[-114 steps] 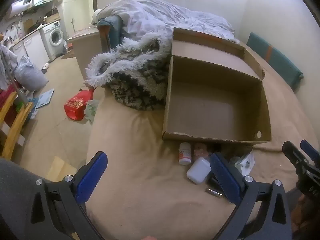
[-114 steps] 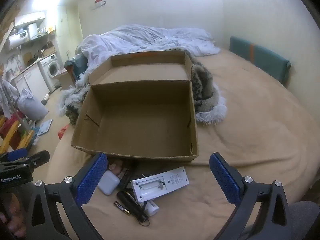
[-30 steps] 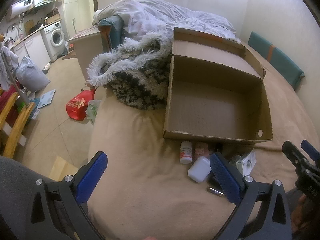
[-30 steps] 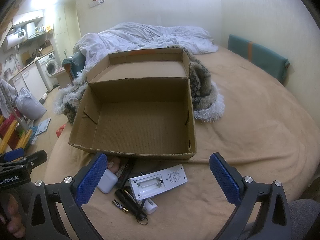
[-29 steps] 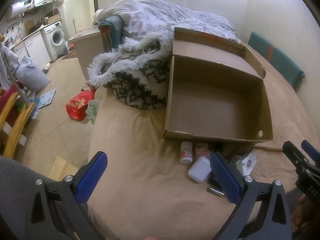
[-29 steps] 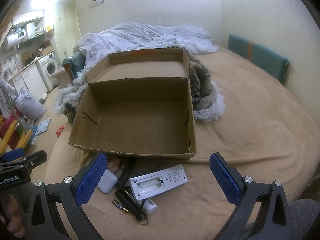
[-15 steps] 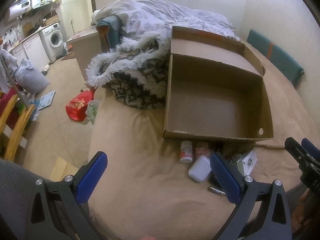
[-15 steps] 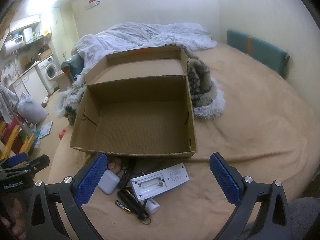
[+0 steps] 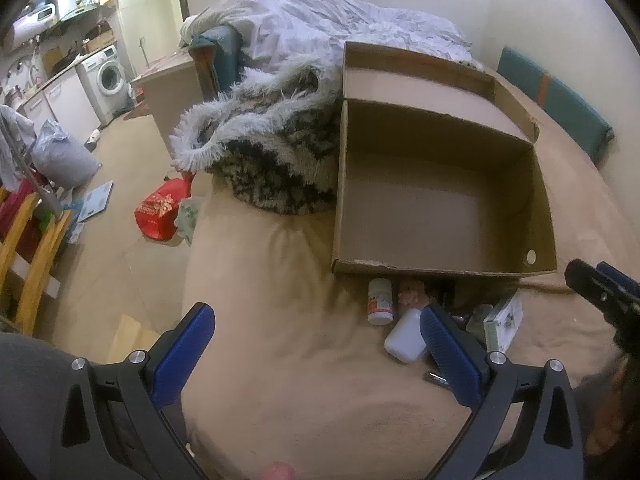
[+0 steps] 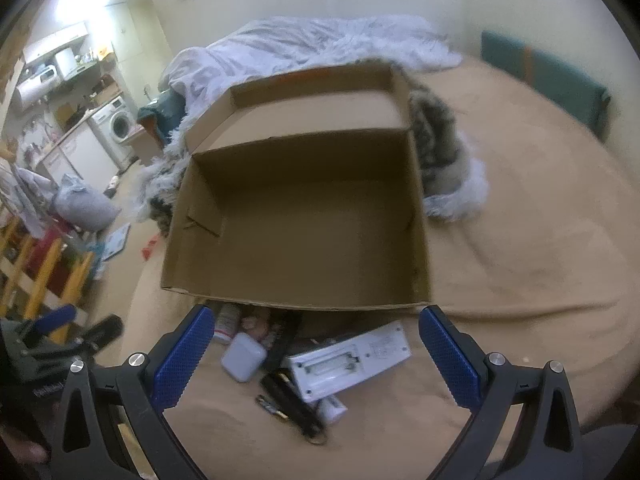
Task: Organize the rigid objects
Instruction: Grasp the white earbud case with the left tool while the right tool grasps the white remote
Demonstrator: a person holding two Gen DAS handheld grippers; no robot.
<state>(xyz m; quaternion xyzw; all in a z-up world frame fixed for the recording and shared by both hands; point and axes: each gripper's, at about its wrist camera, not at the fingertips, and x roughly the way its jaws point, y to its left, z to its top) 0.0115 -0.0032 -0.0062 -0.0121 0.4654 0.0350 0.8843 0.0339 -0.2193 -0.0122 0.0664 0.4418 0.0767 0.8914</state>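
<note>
We've just nudged the right gripper [image 10: 312,340] in over the clutter at the near wall of the empty cardboard box [image 10: 298,220]; the white remote [image 10: 350,360] lies between its wide-open, empty jaws. Left gripper [image 9: 316,340]'s jaws likewise.

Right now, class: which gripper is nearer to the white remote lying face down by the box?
Right. The right gripper hangs open directly over the white remote, which lies between its fingers. The left gripper is open farther left, with the remote beyond its right finger.
</note>
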